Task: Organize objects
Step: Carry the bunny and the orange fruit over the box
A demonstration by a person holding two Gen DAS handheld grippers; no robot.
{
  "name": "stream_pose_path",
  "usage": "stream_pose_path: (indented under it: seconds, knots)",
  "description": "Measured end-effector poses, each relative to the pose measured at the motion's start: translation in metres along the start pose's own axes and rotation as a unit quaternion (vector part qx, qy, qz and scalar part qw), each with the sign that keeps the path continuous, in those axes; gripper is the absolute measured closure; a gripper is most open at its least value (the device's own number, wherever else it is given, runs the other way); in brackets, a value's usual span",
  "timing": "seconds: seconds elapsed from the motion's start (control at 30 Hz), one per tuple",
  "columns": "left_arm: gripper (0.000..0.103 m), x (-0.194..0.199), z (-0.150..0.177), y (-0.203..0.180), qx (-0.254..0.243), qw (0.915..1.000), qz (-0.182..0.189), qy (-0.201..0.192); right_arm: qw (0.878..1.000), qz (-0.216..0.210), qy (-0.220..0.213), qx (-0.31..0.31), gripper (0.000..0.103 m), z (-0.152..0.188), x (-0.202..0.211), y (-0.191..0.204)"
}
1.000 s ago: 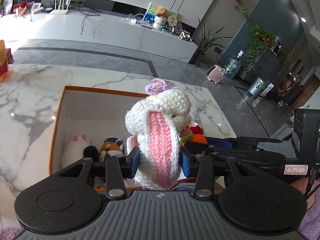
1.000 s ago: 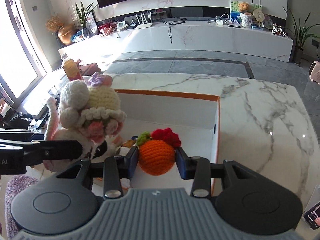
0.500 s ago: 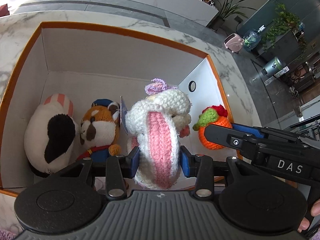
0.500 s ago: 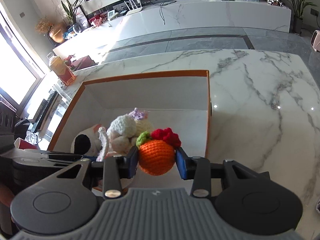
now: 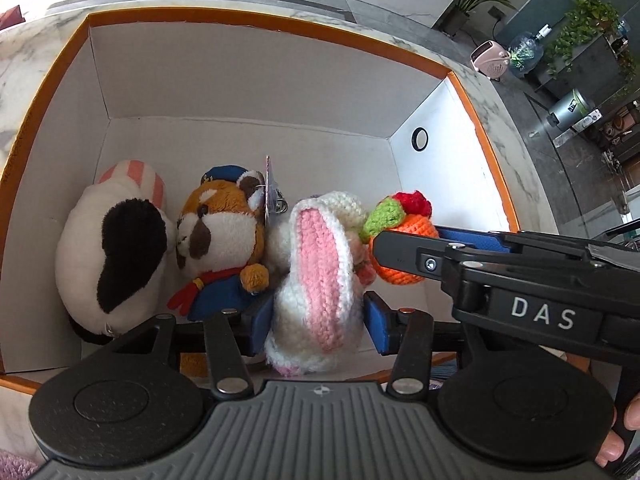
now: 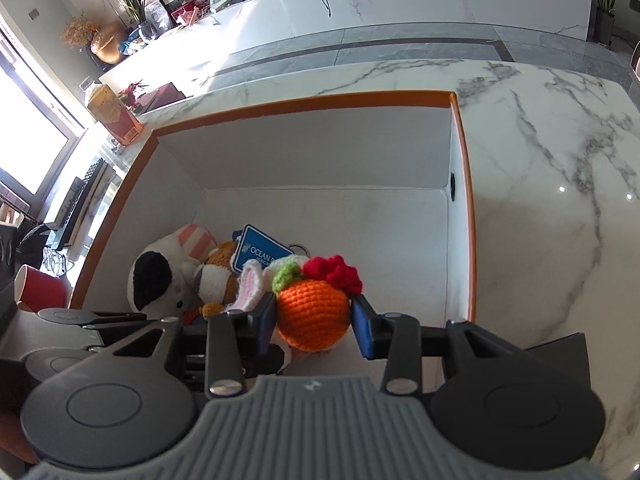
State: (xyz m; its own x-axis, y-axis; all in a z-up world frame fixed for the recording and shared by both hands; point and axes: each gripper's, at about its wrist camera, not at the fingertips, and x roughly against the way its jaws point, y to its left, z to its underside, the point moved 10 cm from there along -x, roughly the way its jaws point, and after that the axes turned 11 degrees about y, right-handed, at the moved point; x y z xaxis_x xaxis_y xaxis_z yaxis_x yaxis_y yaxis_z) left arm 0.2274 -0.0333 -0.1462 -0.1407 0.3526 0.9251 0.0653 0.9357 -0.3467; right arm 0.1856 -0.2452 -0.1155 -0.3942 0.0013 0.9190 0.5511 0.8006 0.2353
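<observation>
My left gripper (image 5: 318,322) stands inside the orange-rimmed white box (image 5: 256,24); the crocheted white-and-pink bunny (image 5: 320,276) sits between its blue pads, with a small gap showing at the right pad. My right gripper (image 6: 314,326) is beside it in the box; the crocheted orange fruit (image 6: 312,314) with green leaf and red top sits between its pads, with a gap at the right pad. The fruit also shows in the left wrist view (image 5: 404,240), touching the bunny. The box shows in the right wrist view (image 6: 304,102) too.
A black-and-white plush (image 5: 110,252) and a brown plush in a blue cap (image 5: 224,236) with a blue tag (image 6: 262,254) lie at the box's left. The box's far half is bare floor. White marble table (image 6: 552,168) surrounds the box. A red cup (image 6: 38,292) stands at left.
Both grippers have tilted down and lowered into the box with their toys. The bunny has tipped forward, and both pairs of jaws have spread slightly.
</observation>
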Motion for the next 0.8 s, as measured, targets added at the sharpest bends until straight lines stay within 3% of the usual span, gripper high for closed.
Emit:
stream_pose_path:
  seconds: [0.17, 0.3, 0.47, 0.8]
  knots:
    - [0.039, 0.014, 0.009, 0.004, -0.009, 0.9999, 0.004, -0.006, 1.000, 0.002, 0.004, -0.001, 0.061, 0.001, -0.005, 0.000]
    - [0.040, 0.031, 0.014, 0.002, -0.024, 0.9994, 0.014, -0.020, 1.000, 0.003, 0.005, -0.004, 0.061, -0.001, -0.005, -0.001]
    - [0.069, 0.040, 0.013, 0.000, -0.037, 0.9988, 0.013, -0.030, 1.000, 0.007, 0.008, -0.002, 0.061, -0.002, -0.007, 0.001]
    - [0.074, 0.022, 0.004, -0.004, -0.027, 0.9994, 0.008, -0.020, 1.000, 0.012, 0.015, 0.000, 0.061, 0.003, -0.013, 0.003]
